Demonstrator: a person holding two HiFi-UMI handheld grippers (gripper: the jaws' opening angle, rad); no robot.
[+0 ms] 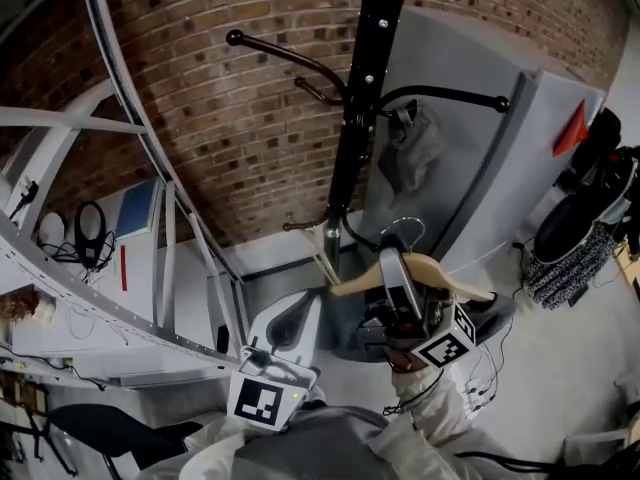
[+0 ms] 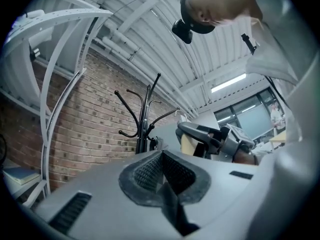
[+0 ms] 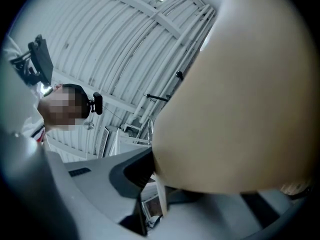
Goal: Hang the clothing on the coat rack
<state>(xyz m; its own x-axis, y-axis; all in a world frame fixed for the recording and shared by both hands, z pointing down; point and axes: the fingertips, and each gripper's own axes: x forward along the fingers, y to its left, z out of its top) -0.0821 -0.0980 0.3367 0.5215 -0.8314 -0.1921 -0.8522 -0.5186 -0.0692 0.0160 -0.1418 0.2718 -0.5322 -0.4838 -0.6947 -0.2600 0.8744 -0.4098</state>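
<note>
The black coat rack (image 1: 352, 118) stands against the brick wall, and a grey garment (image 1: 410, 156) hangs from one of its right-hand arms. Below it, my right gripper (image 1: 396, 268) is shut on a wooden hanger (image 1: 455, 278) with a wire hook, pointing up toward the rack. In the right gripper view the tan hanger (image 3: 240, 109) fills the space at the jaws (image 3: 160, 184). My left gripper (image 1: 298, 316) is lower left of the rack with its jaws shut and nothing visible between them (image 2: 162, 173). The left gripper view shows the rack (image 2: 142, 121) and the right gripper (image 2: 220, 140) ahead.
A white metal frame (image 1: 120, 128) with shelves and cables fills the left. A grey panel (image 1: 520, 148) leans behind the rack at the right, with dark bags (image 1: 590, 198) beside it. Cables lie on the floor near the rack's base (image 1: 345, 340).
</note>
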